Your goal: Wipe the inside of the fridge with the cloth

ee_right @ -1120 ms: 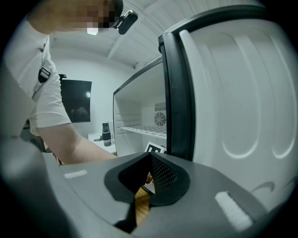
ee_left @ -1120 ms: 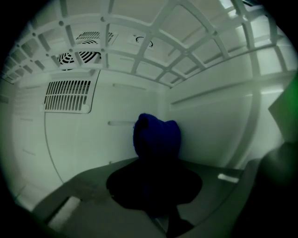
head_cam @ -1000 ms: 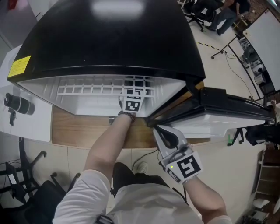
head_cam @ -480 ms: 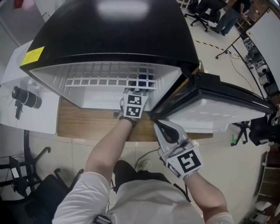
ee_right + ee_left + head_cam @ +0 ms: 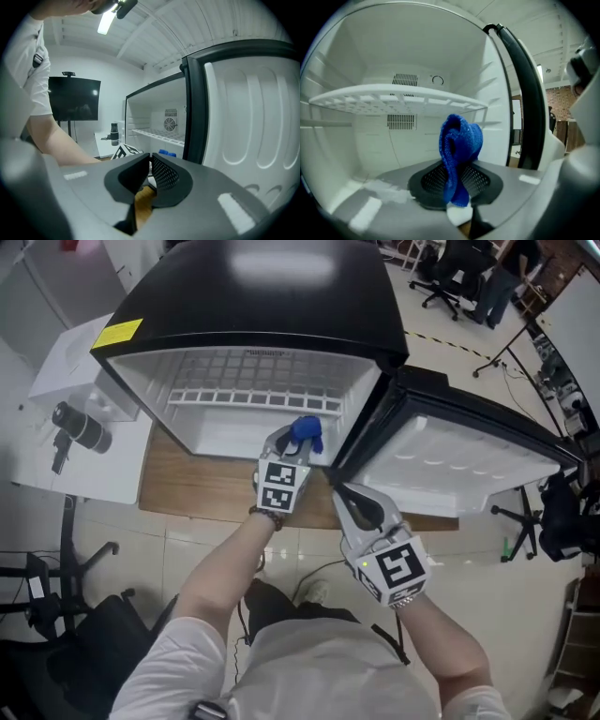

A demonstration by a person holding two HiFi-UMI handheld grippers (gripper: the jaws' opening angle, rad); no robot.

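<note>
Cloth (image 5: 457,150) pinched in left gripper (image 5: 292,442) — fridge door (image 5: 469,465) open

A black fridge (image 5: 253,296) stands open on a wooden board (image 5: 187,493). It is white inside, with a shelf (image 5: 248,397) across it. The left gripper (image 5: 289,439) holds a blue cloth (image 5: 306,431) at the fridge's front edge. The right gripper (image 5: 345,493) is near the open door (image 5: 459,460). Its jaws have just been opening a little, with nothing between them.
</note>
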